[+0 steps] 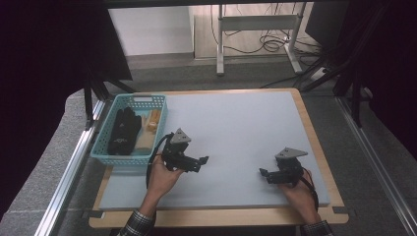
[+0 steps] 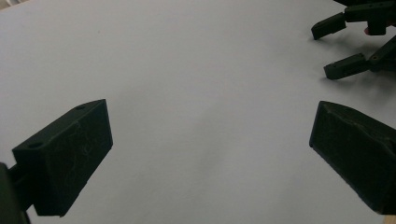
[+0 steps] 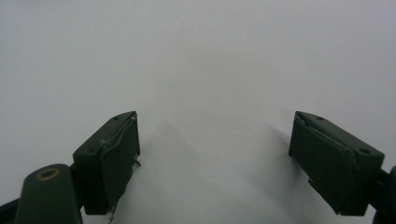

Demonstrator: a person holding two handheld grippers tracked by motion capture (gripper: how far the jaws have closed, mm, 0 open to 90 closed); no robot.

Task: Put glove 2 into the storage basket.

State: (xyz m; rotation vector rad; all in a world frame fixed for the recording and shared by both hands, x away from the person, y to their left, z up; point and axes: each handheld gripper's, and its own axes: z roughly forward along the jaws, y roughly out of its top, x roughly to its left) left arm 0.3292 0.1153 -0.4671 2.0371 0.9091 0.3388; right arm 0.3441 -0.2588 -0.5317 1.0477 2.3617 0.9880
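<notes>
I had both grippers empty, jaws apart: left gripper [image 1: 202,161] near the teal basket [image 1: 110,132], right gripper [image 1: 264,174] well apart. Black glove [image 1: 123,130] lay inside the basket. Best approach: descend over it, clear the rim.

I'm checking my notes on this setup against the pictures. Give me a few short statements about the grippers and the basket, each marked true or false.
1. Both grippers have their jaws spread, with nothing between them. True: left gripper, right gripper.
2. The turquoise basket sits at the table's right edge. False: it sits at the left edge.
3. The basket holds a black item and tan pieces. True.
4. The left gripper is reaching into the basket. False: it is over the grey mat, beside the basket.
</notes>
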